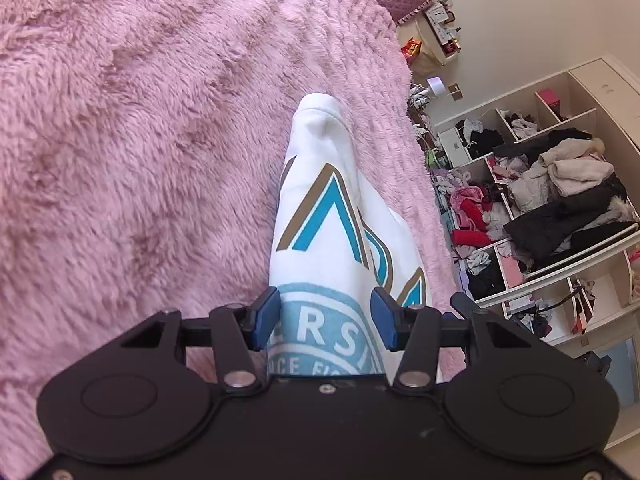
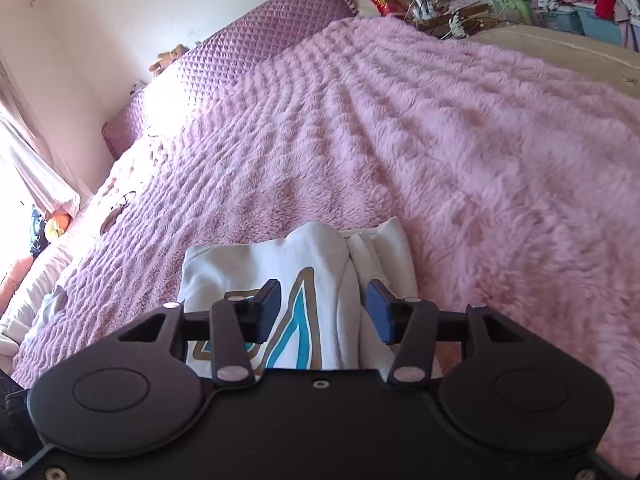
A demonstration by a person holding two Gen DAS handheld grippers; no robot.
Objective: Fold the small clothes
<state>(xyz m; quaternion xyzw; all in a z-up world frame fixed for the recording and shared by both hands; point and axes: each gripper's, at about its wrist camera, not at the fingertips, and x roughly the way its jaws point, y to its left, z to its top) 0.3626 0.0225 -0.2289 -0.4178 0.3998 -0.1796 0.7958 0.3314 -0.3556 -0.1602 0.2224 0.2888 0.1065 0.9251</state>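
Folding done, I judged: the white printed sweatshirt (image 2: 304, 276) lay bundled on the pink plush blanket (image 2: 460, 152), so I had both left gripper (image 1: 325, 318) and right gripper (image 2: 322, 310) jaws apart, unclamped.

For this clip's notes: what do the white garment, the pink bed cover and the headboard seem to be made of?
White garment: soft matte knit, probably cotton jersey or fleece, going by its rounded folds; flat printed teal and tan graphics.
Pink bed cover: long-pile plush, likely synthetic faux fur; shaggy fibres lie in ridges.
Headboard: padded mauve fabric with a slight sheen, perhaps velvet or satin; diamond quilting is visible.
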